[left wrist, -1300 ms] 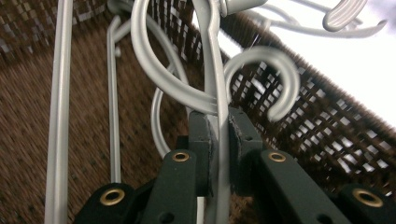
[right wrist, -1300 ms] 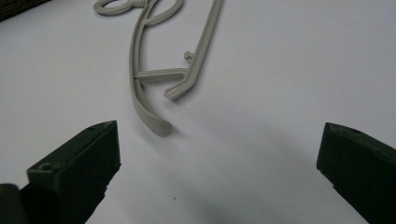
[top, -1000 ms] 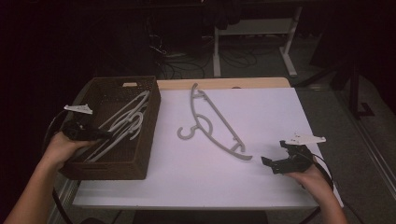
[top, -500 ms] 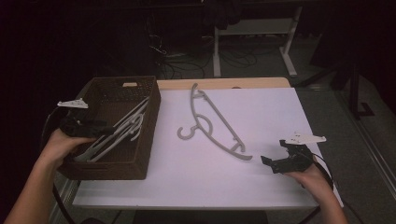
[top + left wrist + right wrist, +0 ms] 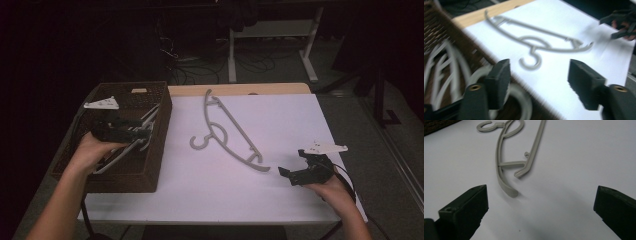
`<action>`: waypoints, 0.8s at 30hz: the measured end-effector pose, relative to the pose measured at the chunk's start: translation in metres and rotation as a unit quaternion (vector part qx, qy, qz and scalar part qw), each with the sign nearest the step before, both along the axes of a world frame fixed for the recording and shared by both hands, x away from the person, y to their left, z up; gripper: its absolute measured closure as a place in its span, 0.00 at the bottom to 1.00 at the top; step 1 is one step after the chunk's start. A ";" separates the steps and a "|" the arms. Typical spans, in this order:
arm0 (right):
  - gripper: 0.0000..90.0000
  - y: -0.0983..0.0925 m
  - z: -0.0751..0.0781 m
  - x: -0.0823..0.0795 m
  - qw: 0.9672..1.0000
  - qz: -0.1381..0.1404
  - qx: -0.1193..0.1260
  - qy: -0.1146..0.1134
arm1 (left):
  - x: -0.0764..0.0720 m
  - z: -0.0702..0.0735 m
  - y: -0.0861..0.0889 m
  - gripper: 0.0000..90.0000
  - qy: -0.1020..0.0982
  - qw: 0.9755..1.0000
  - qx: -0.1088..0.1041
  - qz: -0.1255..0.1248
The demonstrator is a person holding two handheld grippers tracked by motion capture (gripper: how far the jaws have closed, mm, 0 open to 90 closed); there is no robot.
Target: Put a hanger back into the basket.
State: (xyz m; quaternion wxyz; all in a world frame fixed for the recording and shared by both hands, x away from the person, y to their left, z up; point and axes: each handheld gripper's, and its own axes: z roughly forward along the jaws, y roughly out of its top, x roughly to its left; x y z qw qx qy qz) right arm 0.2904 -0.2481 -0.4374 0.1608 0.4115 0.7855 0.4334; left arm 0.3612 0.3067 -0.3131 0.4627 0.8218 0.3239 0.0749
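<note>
A grey plastic hanger [image 5: 227, 132] lies flat on the white tabletop, its hook toward the basket. My left gripper [image 5: 142, 131] hovers over the brown wicker basket [image 5: 125, 180], which holds several white hangers [image 5: 125, 150]. Its jaws have just been opening and stand open with nothing between them. In the left gripper view the left gripper [image 5: 539, 75] looks past the basket rim [image 5: 456, 42] at the grey hanger [image 5: 536, 45]. My right gripper [image 5: 291, 162] rests near the table's front right, wide open. In the right gripper view the right gripper [image 5: 541, 195] faces the grey hanger's [image 5: 506, 162] near end.
The white table surface [image 5: 300, 120] has a wooden strip [image 5: 240, 89] along its far edge. Beyond it stand a metal table frame [image 5: 310, 50] and floor cables. The other hand's gripper [image 5: 621, 25] appears at the far right of the left gripper view.
My left gripper has opened, risen a little and swung right across the basket toward the table. The right gripper and grey hanger have not moved.
</note>
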 end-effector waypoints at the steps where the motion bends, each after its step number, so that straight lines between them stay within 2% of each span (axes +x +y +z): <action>1: 0.00 0.000 0.000 0.000 1.000 0.001 0.000 -0.001 | 0.000 0.002 -0.007 0.43 -0.003 1.000 -0.004 -0.006; 6: 0.00 -0.001 0.000 0.001 1.000 0.001 0.000 -0.003 | 0.004 0.008 -0.048 0.60 -0.012 0.999 -0.008 -0.030; 8: 0.00 -0.001 0.001 0.001 1.000 0.002 0.001 -0.003 | 0.005 0.007 -0.065 0.69 -0.013 0.999 -0.001 -0.040; 16: 0.00 -0.002 0.003 0.000 1.000 0.003 0.006 -0.006 | 0.014 -0.006 -0.126 1.00 0.001 0.998 0.021 -0.064; 20: 0.00 -0.002 0.004 0.000 1.000 0.002 0.008 -0.007 | 0.019 -0.016 -0.150 1.00 0.003 0.997 0.033 -0.065; 24: 0.00 -0.002 0.004 0.000 1.000 0.003 0.009 -0.007 | 0.027 -0.031 -0.168 1.00 0.002 0.997 0.054 -0.050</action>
